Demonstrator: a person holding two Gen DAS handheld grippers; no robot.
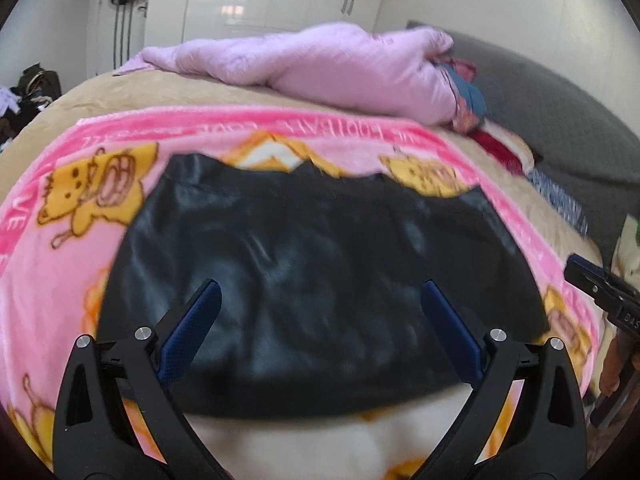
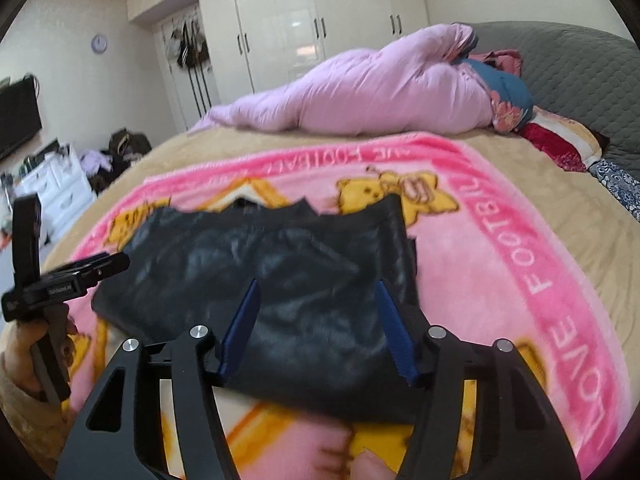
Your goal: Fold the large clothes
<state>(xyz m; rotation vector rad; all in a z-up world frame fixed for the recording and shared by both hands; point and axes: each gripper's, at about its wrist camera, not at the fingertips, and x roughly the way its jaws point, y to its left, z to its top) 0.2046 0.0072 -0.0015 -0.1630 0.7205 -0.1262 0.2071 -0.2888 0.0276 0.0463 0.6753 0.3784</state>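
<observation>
A black shiny garment [image 1: 312, 272] lies folded into a broad rectangle on a pink cartoon blanket [image 1: 60, 240] on the bed. It also shows in the right wrist view [image 2: 280, 264]. My left gripper [image 1: 320, 292] is open and empty, hovering over the garment's near edge. My right gripper [image 2: 316, 292] is open and empty above the garment's near right part. The right gripper shows at the right edge of the left wrist view [image 1: 600, 292]. The left gripper shows at the left of the right wrist view [image 2: 60, 280].
A rolled lilac quilt [image 2: 380, 92] and pillows [image 2: 556, 140] lie at the far side of the tan bed [image 2: 192, 148]. A grey headboard [image 2: 580, 68] is at the right. White wardrobes [image 2: 312, 20], a white drawer unit [image 2: 60, 184] and a clothes pile [image 2: 120, 152] stand beyond the bed.
</observation>
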